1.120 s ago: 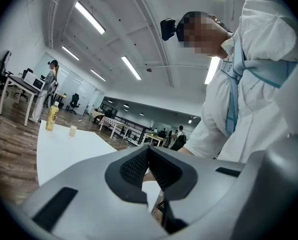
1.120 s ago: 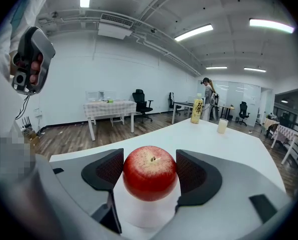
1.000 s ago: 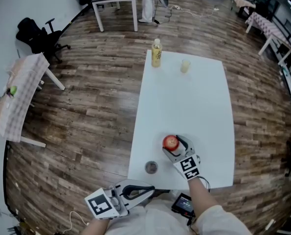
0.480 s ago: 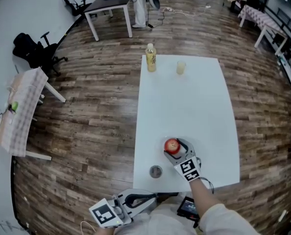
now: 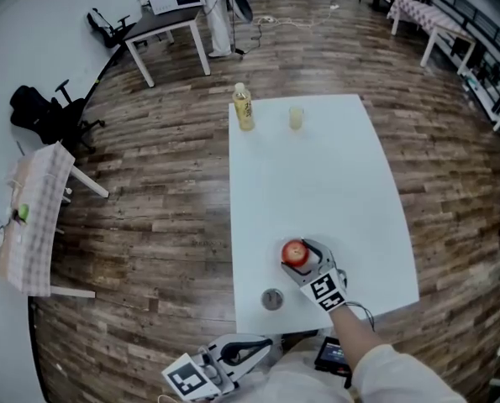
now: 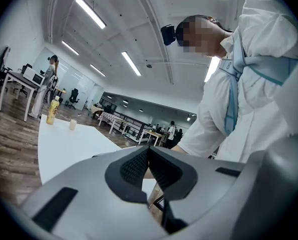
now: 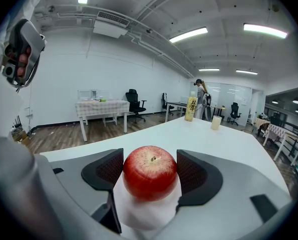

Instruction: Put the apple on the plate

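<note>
My right claw (image 5: 300,257) pinches the apple (image 7: 150,171) at the table's (image 5: 317,166) near end. My left claw (image 5: 262,341) is pressed together, idle. I should lift straight, then lower gently onto the plate (image 5: 271,299) nearby.

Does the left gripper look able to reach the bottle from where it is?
Probably not: the left gripper hangs off the table's near edge, and the bottle stands at its far corner.
</note>
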A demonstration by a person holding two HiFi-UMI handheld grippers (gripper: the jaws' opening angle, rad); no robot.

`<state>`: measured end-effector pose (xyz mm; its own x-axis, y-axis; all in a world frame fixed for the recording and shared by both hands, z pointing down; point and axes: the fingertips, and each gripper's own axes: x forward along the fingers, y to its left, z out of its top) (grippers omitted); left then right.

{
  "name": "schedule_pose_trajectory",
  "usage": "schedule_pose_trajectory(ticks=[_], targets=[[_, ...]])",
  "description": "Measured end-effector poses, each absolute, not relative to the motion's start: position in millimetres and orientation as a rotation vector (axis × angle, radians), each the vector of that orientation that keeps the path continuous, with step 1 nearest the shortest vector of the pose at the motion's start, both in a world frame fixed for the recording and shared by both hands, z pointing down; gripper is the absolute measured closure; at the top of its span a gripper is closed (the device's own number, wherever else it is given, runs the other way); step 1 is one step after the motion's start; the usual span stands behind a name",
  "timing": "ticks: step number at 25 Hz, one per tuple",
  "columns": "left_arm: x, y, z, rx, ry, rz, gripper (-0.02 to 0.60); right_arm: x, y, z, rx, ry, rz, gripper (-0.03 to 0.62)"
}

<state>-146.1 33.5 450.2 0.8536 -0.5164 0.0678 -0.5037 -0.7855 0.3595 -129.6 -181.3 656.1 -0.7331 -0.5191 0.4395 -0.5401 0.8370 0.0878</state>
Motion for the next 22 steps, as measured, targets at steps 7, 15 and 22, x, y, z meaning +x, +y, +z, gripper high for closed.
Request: schedule_pose_trajectory(ticks=[7, 15, 22], targets=[[-147, 32, 450, 2.664, -0.752, -0.049, 0.580, -129, -181, 656, 0.776, -2.553, 0.076, 0.247], [-146, 28, 450, 2.668, -0.744, -0.055, 0.579, -125, -184, 648, 0.802, -2.594, 0.147, 0.247], [-143, 24, 449, 2.673, -0.742, -0.073, 0.578, -120, -181, 633, 0.816, -2.617, 0.153, 0.247]])
